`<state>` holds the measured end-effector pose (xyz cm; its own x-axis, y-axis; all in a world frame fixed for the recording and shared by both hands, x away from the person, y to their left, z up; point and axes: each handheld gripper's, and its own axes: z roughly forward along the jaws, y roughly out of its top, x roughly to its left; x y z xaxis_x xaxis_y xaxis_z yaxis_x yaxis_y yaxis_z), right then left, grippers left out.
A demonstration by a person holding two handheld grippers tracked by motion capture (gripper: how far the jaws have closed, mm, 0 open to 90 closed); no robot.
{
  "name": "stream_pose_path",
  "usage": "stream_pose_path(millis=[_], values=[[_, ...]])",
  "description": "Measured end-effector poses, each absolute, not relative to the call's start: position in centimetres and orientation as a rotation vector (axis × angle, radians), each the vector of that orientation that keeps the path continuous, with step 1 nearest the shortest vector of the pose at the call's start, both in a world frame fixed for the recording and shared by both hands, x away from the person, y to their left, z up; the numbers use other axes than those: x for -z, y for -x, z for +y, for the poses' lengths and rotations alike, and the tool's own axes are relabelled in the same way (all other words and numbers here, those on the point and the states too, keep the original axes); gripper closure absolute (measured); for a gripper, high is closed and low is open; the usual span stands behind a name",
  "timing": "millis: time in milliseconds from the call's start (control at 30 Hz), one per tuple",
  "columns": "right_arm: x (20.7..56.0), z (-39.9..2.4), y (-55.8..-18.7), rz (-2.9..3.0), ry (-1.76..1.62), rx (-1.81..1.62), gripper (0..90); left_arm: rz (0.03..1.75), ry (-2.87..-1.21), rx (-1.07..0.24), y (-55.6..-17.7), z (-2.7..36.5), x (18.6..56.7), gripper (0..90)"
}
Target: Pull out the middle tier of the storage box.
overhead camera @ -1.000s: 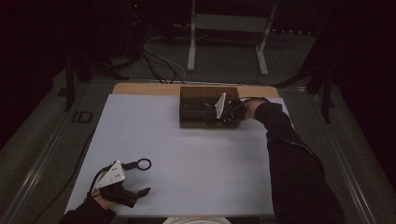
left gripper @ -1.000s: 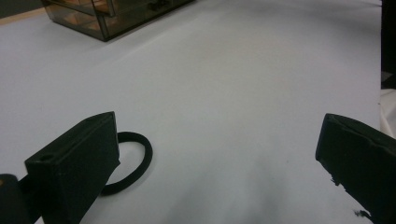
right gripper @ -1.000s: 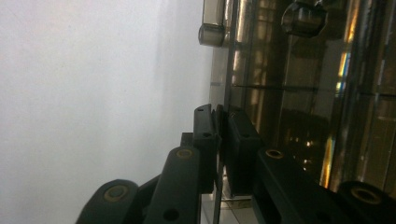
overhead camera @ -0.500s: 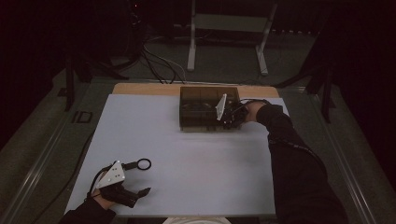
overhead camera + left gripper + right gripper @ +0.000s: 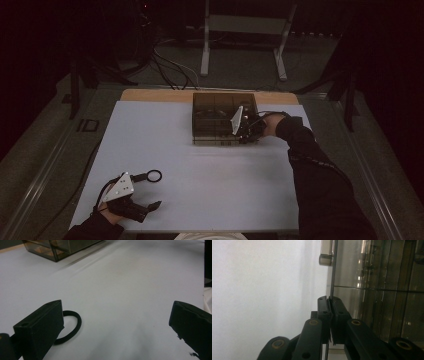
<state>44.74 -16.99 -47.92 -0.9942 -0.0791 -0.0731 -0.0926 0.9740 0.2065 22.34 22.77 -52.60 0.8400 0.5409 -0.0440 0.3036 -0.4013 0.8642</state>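
Observation:
A dark, smoky see-through box (image 5: 215, 112) with compartments stands at the far middle of the white table (image 5: 210, 175). My right gripper (image 5: 245, 132) is at the box's right front corner. In the right gripper view its jaws (image 5: 329, 300) are shut on the edge of a thin clear panel (image 5: 332, 277) of the box, below a metal knob (image 5: 325, 252). My left gripper (image 5: 152, 190) rests near the table's front left corner, open with nothing between its jaws (image 5: 115, 307). A black ring (image 5: 148, 175) lies flat beside its left jaw (image 5: 77, 322).
A wooden strip (image 5: 155, 95) runs along the table's far edge. Behind the table, on the floor, are cables (image 5: 170, 70) and a metal stand (image 5: 240, 30). The person's dark right sleeve (image 5: 320, 185) reaches across the table's right side.
My right gripper has shifted slightly toward the near side at the box's right end. The left gripper and the ring have not moved.

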Motion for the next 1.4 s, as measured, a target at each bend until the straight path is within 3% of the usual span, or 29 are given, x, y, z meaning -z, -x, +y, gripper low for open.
stream_pose_path(millis=[900, 1400], values=[[48.2, -17.5, -43.3, 3.042, 0.123, -0.363, 87.9, 0.622, -2.019, -0.301, -22.3, 22.7, 52.6, 1.0], [46.7, -18.3, -43.3, 3.011, 0.031, -0.511, 81.9, 0.621, -2.020, -0.301, -22.3, 22.7, 52.6, 1.0]])
